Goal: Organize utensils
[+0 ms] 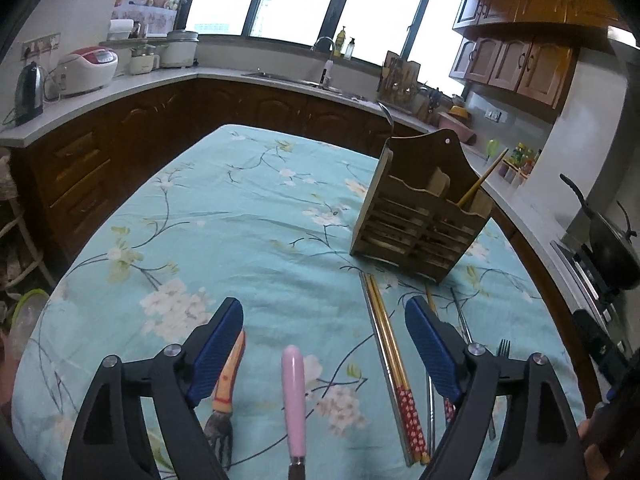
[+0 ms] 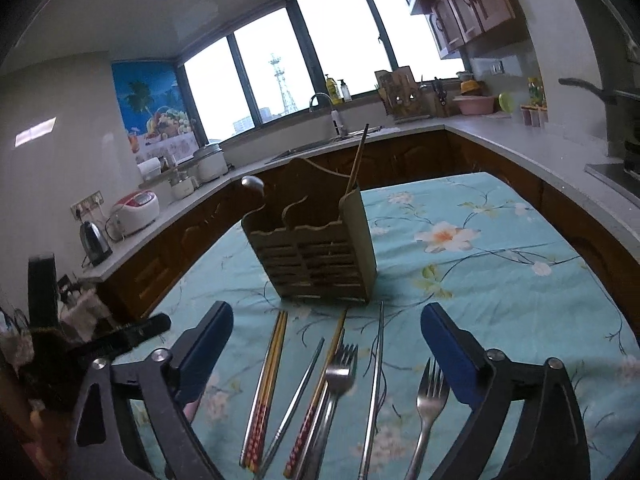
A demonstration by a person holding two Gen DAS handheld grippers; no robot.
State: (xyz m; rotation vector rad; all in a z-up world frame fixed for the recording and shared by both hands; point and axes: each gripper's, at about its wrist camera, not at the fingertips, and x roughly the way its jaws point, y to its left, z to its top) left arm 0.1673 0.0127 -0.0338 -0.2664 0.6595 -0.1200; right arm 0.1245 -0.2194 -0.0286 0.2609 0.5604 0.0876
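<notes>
Here both tongs stand open and empty: left tongs [image 1: 324,316] above the pink handle [image 1: 293,392], right tongs [image 2: 327,320] above forks [image 2: 340,368], holder [image 2: 316,256] beyond.

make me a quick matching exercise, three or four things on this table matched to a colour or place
Things:
1. utensil holder
2. single chopstick
3. pink-handled utensil
4. two forks

Descriptions:
A. lying between the left hand-held gripper's open fingers
B. standing inside the holder
C. wooden, upright on the floral tablecloth
D. bare metal, flat on the cloth

Pairs: 1-C, 2-B, 3-A, 4-D
</notes>
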